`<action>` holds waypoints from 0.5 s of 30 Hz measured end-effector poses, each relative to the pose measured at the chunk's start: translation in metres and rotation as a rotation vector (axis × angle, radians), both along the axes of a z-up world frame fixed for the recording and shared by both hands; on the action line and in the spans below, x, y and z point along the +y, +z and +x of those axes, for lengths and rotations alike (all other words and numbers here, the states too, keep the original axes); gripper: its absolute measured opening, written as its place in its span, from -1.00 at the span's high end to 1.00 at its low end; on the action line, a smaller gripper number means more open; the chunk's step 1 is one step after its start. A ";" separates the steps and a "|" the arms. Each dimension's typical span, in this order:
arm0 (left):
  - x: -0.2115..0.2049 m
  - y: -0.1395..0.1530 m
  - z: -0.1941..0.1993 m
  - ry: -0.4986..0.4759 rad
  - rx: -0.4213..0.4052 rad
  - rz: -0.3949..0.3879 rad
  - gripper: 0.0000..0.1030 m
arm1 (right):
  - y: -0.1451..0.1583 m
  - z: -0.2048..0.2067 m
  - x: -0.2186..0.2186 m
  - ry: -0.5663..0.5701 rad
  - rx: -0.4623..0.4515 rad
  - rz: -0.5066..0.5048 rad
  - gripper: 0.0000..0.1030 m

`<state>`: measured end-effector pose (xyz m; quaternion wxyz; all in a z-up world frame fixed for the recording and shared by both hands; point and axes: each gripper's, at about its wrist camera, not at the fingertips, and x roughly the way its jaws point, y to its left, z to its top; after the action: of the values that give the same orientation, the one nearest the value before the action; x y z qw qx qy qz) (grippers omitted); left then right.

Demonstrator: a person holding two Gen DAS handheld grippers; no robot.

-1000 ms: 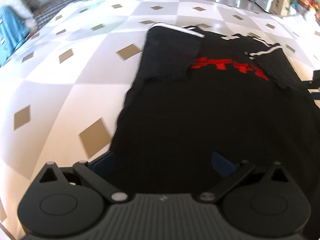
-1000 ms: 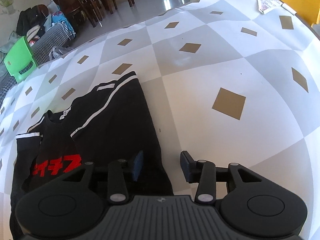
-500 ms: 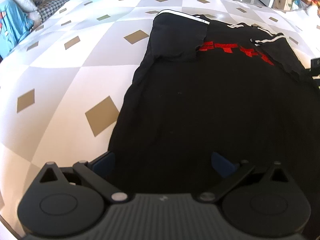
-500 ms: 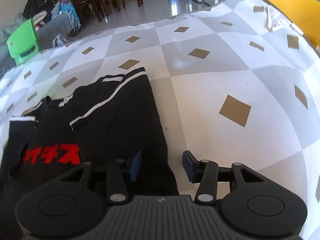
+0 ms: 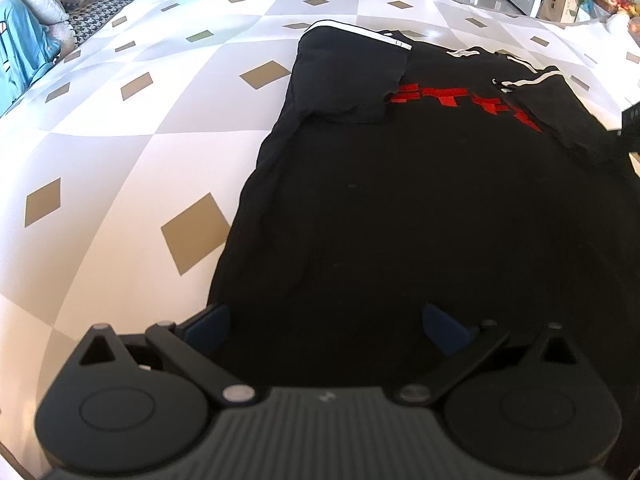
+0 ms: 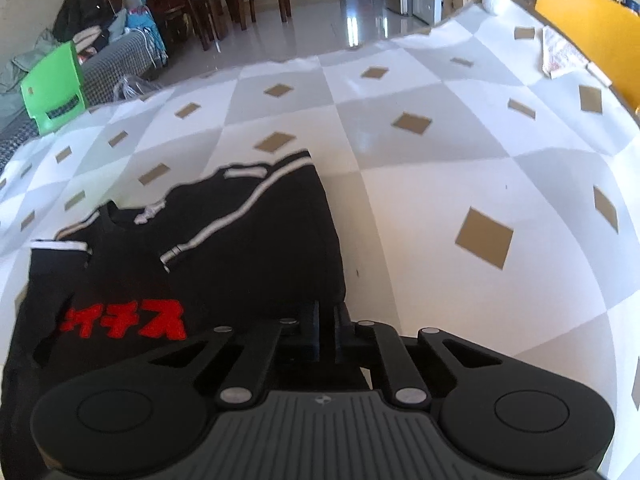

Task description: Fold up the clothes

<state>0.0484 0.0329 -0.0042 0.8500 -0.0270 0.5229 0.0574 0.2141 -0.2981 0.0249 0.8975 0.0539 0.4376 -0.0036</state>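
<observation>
— Covering the bench (image 6: 440, 208) is a white-and-grey checked cloth with tan diamonds, and behind it a tiled room is showing, with dark wooden chairs (image 6: 208, 4) and a bright green plastic chair (image 6: 52, 88). Where is the garment lying?

— A black T-shirt with red lettering and white-striped sleeves (image 5: 400, 208) is lying flat on the cloth, both sleeves folded in over the chest. In the right wrist view its right-hand edge is running down to the gripper.

— How is the left gripper (image 5: 326, 326) sitting?

— It is pointing steeply down over the shirt's near hem, its jaws standing wide apart. The blue-padded fingers (image 5: 210, 326) are straddling the hem's left corner, one at the fabric's edge, the other over the black cloth. Whether they are touching the fabric I cannot tell.

— And the right gripper (image 6: 326, 334)?

— It is also tilting downward, at the shirt's right edge. Its jaws are closing, nearly together, with only a thin slit between the pads, and the black fabric's edge is running straight into that slit, so it is pinching the shirt's side.

— Anything else on the bench?

— A folded patterned cloth (image 6: 560, 56) is lying far off beside a yellow panel (image 6: 592, 32).
</observation>
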 end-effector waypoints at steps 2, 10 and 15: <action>0.000 0.000 0.000 0.000 0.000 0.000 -1.00 | 0.007 -0.003 0.003 0.006 -0.020 -0.001 0.85; -0.002 -0.001 0.000 0.001 -0.002 0.000 -1.00 | 0.030 -0.013 0.023 0.065 -0.085 -0.020 0.87; -0.002 -0.001 0.000 -0.001 -0.009 0.000 -1.00 | 0.043 -0.017 0.039 0.104 -0.115 0.000 0.87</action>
<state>0.0481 0.0313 -0.0055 0.8524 -0.0269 0.5190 0.0571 0.1972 -0.2590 0.0682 0.9202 0.0311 0.3875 0.0460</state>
